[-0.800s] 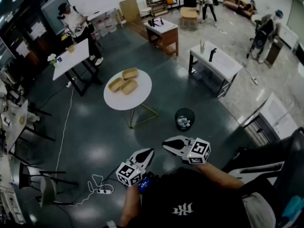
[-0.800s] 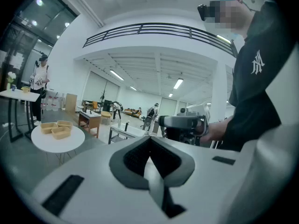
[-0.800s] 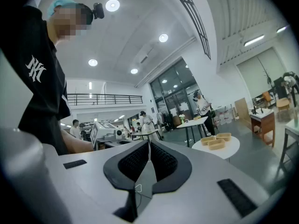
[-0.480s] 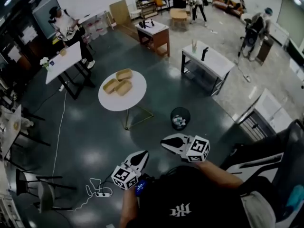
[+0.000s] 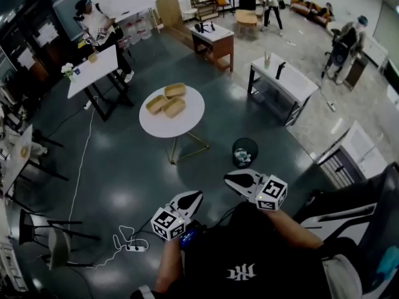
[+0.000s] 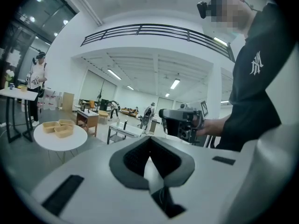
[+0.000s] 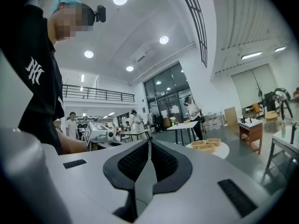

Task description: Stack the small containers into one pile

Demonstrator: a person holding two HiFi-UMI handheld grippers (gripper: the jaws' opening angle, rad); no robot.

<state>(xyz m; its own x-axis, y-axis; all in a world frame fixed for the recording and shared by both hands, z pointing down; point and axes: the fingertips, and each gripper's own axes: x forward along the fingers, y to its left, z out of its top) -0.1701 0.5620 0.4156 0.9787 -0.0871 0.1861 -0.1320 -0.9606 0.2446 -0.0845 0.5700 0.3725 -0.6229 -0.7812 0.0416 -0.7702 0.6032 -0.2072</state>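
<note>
Round table (image 5: 182,129), three tan containers (image 5: 174,107) unstacked

Left gripper (image 6: 149,157) jaws together, containers (image 6: 58,127) on round table (image 6: 70,142)

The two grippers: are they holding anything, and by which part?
Nothing is held. The left gripper and right gripper are both shut and empty; the containers sit on the round table.

Round desk (image 5: 187,124): white, on thin golden legs, in the middle of the dark floor (image 5: 118,167).
Bin (image 5: 244,152): black, on the floor near the round desk.
Power strip (image 5: 135,248): white, with a thin cable.
Person (image 5: 100,27): standing beside a long white desk (image 5: 93,72).
</note>
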